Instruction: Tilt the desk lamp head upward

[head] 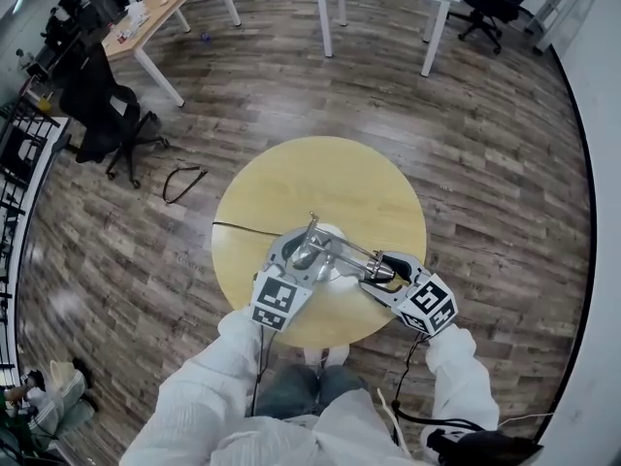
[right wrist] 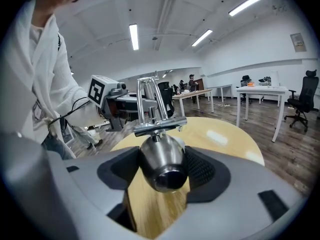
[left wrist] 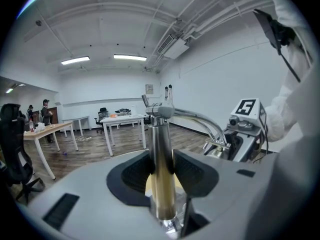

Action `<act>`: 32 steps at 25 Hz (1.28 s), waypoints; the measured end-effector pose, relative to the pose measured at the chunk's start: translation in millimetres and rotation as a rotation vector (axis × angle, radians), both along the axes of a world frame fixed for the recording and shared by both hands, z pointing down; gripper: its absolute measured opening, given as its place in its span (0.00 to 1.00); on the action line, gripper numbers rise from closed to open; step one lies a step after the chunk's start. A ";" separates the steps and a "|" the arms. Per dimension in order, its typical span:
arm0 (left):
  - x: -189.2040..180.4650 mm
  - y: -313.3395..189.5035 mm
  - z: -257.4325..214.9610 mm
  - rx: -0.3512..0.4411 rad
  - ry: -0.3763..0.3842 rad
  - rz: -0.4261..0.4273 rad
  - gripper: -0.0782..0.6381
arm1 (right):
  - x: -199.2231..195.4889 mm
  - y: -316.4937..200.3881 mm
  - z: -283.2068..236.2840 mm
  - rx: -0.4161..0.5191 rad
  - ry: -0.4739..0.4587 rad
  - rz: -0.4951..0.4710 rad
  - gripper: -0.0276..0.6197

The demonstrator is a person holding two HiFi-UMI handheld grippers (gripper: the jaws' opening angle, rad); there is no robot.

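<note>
Both grippers hold the chrome desk lamp [head: 330, 249], low centre of the frame on the round counter [head: 320, 173].
The left gripper [left wrist: 161, 173] has its jaws closed on the upright post [left wrist: 160, 134]; the right gripper [right wrist: 162, 170] has its jaws closed round the bullet-shaped lamp head [right wrist: 161, 159]. The polished metal looks stiff and slippery, so the head probably needs a firm hold at its widest part.
</note>
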State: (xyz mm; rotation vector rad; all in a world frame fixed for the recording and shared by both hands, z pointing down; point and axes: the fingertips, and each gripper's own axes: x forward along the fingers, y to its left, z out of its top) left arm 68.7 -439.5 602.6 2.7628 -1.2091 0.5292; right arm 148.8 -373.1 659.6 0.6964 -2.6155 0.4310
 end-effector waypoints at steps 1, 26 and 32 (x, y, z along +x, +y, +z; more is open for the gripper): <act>0.2 0.2 0.4 -0.006 -0.001 0.002 0.31 | 3.3 1.3 -3.7 0.004 0.003 0.003 0.48; -2.1 4.1 -0.6 -0.061 0.026 0.002 0.30 | 27.9 13.9 -217.7 0.305 0.045 0.010 0.47; -6.2 6.1 -3.8 -0.050 0.043 0.003 0.30 | -7.9 4.4 -271.2 0.368 0.086 -0.046 0.47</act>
